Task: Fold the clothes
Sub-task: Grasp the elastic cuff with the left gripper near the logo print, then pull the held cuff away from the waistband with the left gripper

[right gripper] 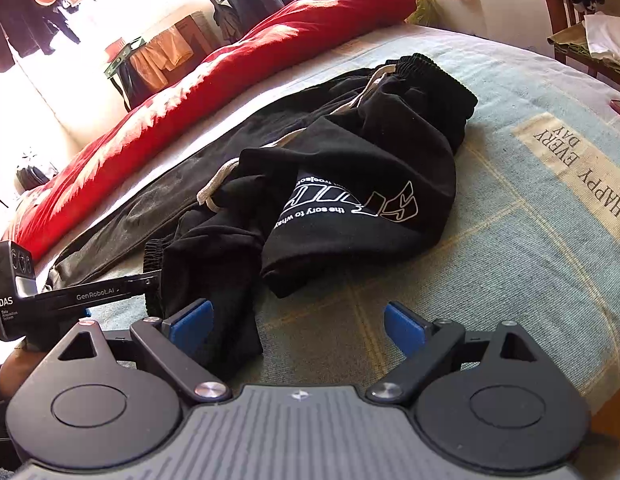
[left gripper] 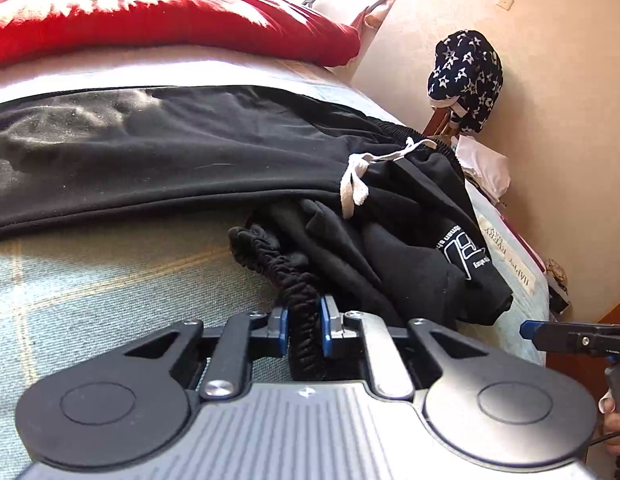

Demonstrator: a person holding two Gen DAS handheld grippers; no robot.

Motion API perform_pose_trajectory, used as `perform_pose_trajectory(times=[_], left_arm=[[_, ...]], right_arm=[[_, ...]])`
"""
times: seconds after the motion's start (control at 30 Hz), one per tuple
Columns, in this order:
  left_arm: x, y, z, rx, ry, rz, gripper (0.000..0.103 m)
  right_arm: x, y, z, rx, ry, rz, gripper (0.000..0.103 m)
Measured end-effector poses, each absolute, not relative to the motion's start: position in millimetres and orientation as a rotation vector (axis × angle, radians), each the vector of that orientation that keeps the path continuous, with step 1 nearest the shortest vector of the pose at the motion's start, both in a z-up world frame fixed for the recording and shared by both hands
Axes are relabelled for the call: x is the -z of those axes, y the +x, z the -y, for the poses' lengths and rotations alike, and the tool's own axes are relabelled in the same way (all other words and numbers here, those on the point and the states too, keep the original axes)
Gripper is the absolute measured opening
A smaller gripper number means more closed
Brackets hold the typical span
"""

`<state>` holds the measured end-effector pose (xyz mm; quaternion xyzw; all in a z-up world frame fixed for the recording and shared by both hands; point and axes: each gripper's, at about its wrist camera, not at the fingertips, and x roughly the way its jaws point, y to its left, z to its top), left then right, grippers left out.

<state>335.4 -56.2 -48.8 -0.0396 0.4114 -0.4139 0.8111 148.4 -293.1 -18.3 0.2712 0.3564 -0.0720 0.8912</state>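
the folding has barely begun: the black pants point(right gripper: 342, 184) lie crumpled mid-frame on the bed point(right gripper: 510, 240), one leg stretched toward the left edge, waistband bunched at upper right. the left gripper point(left gripper: 303, 330) is pinched narrow on the elastic cuff point(left gripper: 285, 276) at lower centre. the right gripper point(right gripper: 297, 328) hangs wide and empty, so straightening and every fold remain.

We are seeing the left gripper point(left gripper: 303, 326) at the bottom centre of the frame, its blue pads pinching the elastic cuff point(left gripper: 269, 254) of the black trousers point(left gripper: 169, 152). The trousers are lying across the middle on the checked bed cover point(left gripper: 89, 280), white drawstring point(left gripper: 356, 182) showing right of centre. A red blanket point(left gripper: 169, 24) is lying along the top, and the right gripper point(left gripper: 528, 330) is poking in at the right edge.
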Motion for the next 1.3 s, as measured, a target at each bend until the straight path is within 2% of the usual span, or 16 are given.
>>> perform_pose_trajectory(times=[0.3, 1.0, 1.3], left_arm=[[28.9, 331.9, 14.3, 0.859, -0.160, -0.859, 0.010], [1.2, 307.0, -153.8, 0.455, -0.242, -0.855, 0.010], [-3.5, 295.2, -177.5, 0.386, -0.248, -0.849, 0.010]], right_arm=[[4.8, 165.1, 280.6, 0.107, 0.520, -0.733, 0.095], [-14.3, 190.3, 277.3, 0.132, 0.442, -0.744, 0.095], [-20.0, 198.9, 285.5, 0.153, 0.422, -0.744, 0.095]])
